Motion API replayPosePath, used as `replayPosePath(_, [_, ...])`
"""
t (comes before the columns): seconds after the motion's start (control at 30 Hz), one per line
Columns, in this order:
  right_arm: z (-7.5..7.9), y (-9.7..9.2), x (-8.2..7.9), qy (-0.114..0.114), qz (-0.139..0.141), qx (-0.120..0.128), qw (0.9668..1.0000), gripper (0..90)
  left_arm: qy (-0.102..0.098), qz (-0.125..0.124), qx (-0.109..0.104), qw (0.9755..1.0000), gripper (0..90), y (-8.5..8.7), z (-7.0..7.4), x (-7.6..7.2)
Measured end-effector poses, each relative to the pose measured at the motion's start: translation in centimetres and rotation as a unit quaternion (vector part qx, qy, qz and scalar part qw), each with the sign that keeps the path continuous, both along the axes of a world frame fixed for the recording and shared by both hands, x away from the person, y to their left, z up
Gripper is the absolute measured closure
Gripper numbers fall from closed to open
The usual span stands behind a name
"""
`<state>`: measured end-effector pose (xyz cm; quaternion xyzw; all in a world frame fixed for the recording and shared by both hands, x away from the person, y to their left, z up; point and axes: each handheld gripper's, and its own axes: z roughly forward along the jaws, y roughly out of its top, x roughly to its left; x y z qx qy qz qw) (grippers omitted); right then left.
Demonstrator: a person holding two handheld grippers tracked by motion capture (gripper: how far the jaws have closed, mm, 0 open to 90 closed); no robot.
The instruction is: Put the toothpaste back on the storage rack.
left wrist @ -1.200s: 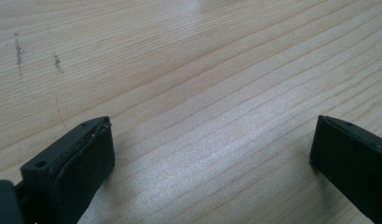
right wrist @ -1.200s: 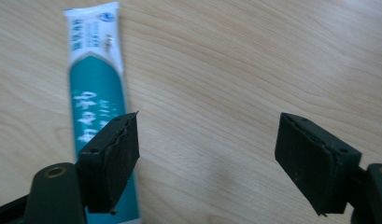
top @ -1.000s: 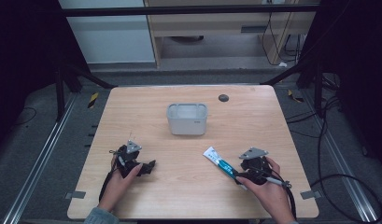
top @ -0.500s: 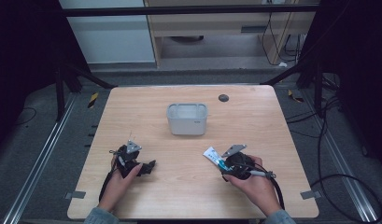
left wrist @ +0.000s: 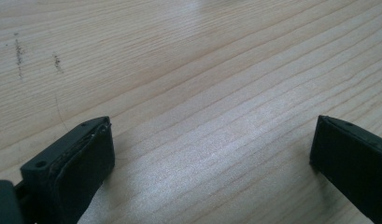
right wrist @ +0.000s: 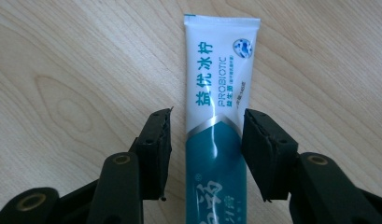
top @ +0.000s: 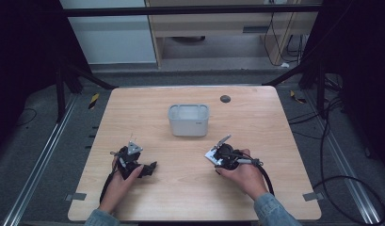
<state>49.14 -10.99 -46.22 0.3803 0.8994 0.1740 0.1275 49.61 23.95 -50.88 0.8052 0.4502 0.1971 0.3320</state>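
Slid leftward along the pale wooden table (top: 275, 117) since the earlier frame, right gripper (right wrist: 206, 135) now straddling the white-and-teal toothpaste tube (right wrist: 220, 93), jaws just been closing in with the tube between them. Not pinched yet though: slim gap showing on the left side, right pad about at the tube's edge. Tube lying flat on the wood, crimped end pointing away, mostly hidden under the right gripper (top: 221, 154) from above. Looks like the grab step. Next up, probably squeezing the rest of the way, then lifting. Left gripper (top: 133, 160) parked on the table, jaws wide, nothing between them, just bare wood grain. Grey rectangular plastic bin (top: 188, 120) just behind, maybe the drop spot. Small dark round disc (top: 225, 99) near the far edge, well clear. Nothing blocking.
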Motion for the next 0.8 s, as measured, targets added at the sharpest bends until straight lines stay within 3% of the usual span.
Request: replayPosePath(0.8, [-0.5, 0.4, 2.2, 0.049, -0.004, -0.022, 0.9985, 54.3, 0.0, -0.001, 0.0, 1.0, 0.0, 0.0, 0.0, 0.0])
